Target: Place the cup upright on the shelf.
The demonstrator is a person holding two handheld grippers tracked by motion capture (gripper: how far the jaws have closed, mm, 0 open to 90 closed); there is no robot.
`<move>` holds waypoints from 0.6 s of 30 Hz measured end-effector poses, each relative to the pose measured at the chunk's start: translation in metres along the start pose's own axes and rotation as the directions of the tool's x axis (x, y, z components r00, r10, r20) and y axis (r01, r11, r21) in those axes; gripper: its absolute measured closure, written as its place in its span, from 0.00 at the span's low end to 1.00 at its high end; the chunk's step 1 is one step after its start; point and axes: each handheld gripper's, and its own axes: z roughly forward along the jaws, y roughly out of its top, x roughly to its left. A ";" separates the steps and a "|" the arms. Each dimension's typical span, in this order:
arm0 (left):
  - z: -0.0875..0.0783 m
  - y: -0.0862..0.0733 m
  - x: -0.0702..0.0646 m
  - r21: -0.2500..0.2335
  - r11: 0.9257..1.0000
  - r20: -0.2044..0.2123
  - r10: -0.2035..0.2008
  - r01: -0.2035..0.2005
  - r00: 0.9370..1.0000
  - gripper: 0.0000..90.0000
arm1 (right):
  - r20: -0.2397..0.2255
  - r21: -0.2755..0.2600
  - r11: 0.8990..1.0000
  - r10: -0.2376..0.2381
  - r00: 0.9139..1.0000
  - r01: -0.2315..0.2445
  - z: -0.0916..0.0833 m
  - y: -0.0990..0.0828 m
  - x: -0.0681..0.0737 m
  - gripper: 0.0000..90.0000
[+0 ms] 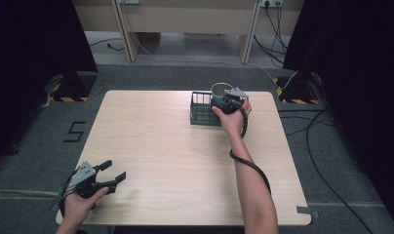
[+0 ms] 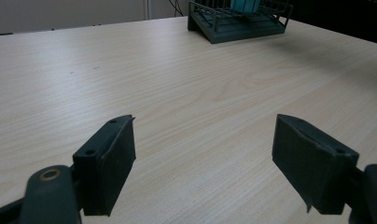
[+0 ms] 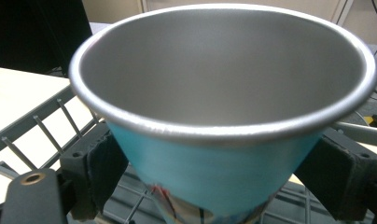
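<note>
Right gripper [image 1: 227,99] is clamped on a blue cup [image 3: 224,154] with a steel rim, right over the wire rack [image 1: 201,109]. Left gripper [image 2: 203,163] sits wide open, well away from the rack, over bare tabletop [image 1: 175,161].

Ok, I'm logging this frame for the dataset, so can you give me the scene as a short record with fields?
surface: light wooden table
rack: dark wire rack at the far side of the table
cup: teal cup with a metal inside, upright, over the rack
right gripper: jaws closed on the cup's sides
left gripper: jaws open, holding nothing, at the near left corner of the table
cup contents: nothing visible inside
</note>
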 end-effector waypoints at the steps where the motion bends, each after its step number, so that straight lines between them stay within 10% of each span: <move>1: 0.000 0.000 0.000 0.000 1.000 0.000 0.000 0.000 1.000 0.23 | -0.001 -0.004 1.000 0.002 1.000 -0.002 -0.001 -0.001 0.000 0.17; 18: 0.000 0.000 0.000 0.001 1.000 -0.003 0.002 -0.002 1.000 0.23 | 0.004 -0.013 1.000 -0.010 1.000 0.010 -0.020 -0.005 0.004 0.16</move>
